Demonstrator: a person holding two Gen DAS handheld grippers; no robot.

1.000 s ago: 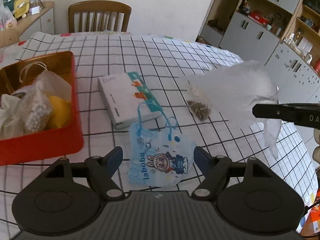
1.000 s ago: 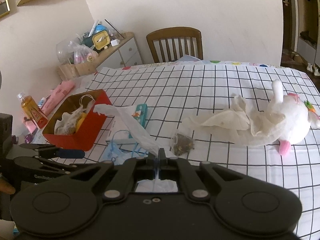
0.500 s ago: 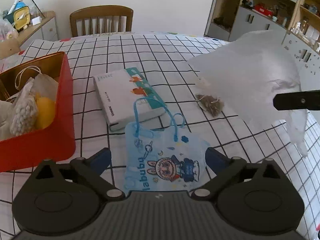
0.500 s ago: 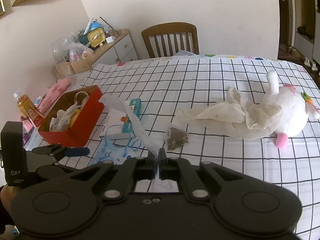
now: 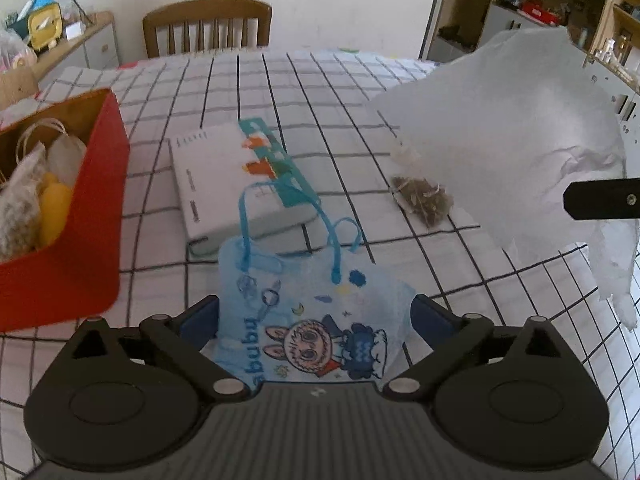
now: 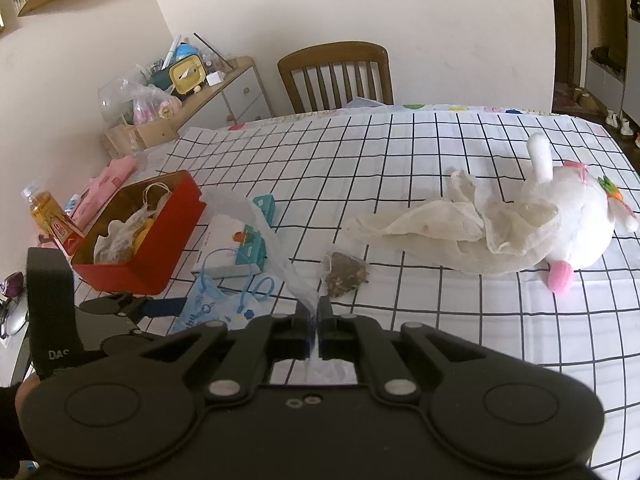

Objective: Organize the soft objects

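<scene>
The left tongs [image 5: 315, 316] stood wide, having just been opening, with the blue cartoon pouch [image 5: 316, 320] lying flat on the counter [image 5: 248, 92] between their blue tips, neither pad pressing it. The right tongs [image 6: 319, 312] were clamped tight on a thin white plastic bag [image 6: 272, 240], which hung above the counter. Beyond the pouch lay a white box [image 5: 236, 184] and a tea sachet [image 5: 422, 198]; the red tin [image 5: 80, 240] sat toward the counter's left edge.

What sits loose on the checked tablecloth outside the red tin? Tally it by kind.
Bags: 3, the blue cartoon-print gift bag, brown mesh tea sachet, white plastic bag
Plush toys: 1, white
Cloths: 1, cream gauze
Boxes: 1, white-teal
Total: 6
</scene>
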